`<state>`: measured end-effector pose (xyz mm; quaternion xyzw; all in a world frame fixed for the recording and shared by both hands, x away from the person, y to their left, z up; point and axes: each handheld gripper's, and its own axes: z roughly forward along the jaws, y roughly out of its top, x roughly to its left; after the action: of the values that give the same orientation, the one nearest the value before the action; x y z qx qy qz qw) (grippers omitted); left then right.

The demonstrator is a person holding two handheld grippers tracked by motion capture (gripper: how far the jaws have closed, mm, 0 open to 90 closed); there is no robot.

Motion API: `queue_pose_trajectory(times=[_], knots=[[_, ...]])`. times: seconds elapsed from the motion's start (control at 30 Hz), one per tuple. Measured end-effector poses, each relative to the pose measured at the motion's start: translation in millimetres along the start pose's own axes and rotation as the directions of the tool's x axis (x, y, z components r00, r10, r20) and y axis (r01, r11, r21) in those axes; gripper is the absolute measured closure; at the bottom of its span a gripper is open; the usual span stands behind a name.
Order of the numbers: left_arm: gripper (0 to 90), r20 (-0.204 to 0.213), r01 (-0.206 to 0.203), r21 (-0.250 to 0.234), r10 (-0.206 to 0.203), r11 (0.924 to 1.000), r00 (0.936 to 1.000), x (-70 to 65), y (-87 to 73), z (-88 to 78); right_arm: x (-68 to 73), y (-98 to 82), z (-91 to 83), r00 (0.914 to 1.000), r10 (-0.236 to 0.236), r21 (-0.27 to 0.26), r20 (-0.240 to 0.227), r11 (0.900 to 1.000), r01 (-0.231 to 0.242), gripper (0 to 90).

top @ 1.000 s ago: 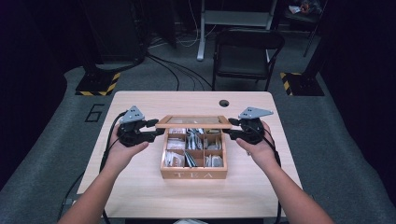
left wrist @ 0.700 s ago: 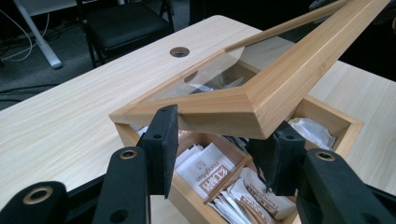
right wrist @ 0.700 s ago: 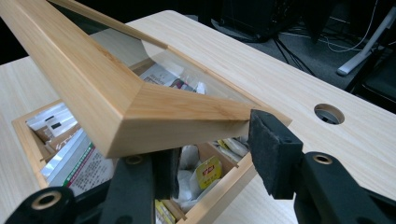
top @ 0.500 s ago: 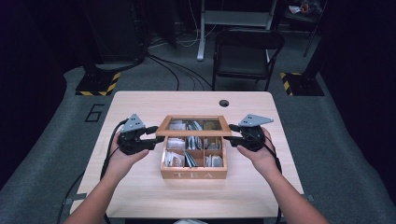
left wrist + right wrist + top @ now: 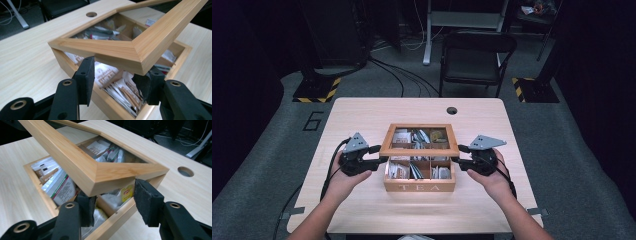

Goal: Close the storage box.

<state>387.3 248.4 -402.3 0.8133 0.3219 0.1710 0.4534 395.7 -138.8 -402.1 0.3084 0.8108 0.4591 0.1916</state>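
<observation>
Wood box (image 5: 419,186): middle of the table (image 5: 362,115), nearer its front edge, packets in its compartments
Lid (image 5: 419,149): framed pane, tilted above the box, half shut
Left gripper (image 5: 379,154): at the lid's left edge, jaws apart astride its corner, pads not pressing, just opening
Right gripper (image 5: 460,154): at the lid's right edge, jaws likewise spread, just opening

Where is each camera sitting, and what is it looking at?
High view: above the table's near edge, looking forward and down at the tea box; both forearms show, with left gripper and right gripper.
Left gripper view: rides the left gripper, facing the lid; black fingers show.
Right gripper view: rides the right gripper, facing the lid's other side; black fingers show.
All share the half-lowered lid and the tea bags.
</observation>
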Motion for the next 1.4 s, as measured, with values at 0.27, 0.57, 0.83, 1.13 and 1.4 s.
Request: queue_pose_trajectory(times=[0.27,0.57,0.83,1.13,1.4], knots=[[52.0,0.017,0.011,0.017,-0.011,0.9998,0.9998,-6.3,-20.9,6.6,10.5,-19.1,-0.3,0.9998,-0.016,0.021,-0.012,1.0,0.016,51.4],[50.9,0.06,-0.003,0.047,0.0,0.9989,0.9982,-11.7,-33.6,9.9,16.0,-34.8,3.0,0.9985,-0.044,0.053,-0.032,0.998,0.045,50.8],[47.9,0.069,0.006,0.087,-0.012,0.9962,0.9975,-17.9,-51.2,10.1,22.9,-51.6,8.2,0.997,-0.056,0.114,-0.053,0.992,0.062,50.8],[44.4,0.074,0.05,0.053,-0.054,0.9973,0.9958,-14.1,-54.2,-2.2,24.0,-52.4,-4.1,0.9944,-0.051,0.081,-0.092,0.995,0.059,49.6],[44.4,0.029,0.101,0.041,-0.102,0.994,0.9943,0.2,-55.0,-9.0,10.7,-51.9,-8.3,0.9976,0.021,0.038,-0.065,0.999,-0.019,47.2]])
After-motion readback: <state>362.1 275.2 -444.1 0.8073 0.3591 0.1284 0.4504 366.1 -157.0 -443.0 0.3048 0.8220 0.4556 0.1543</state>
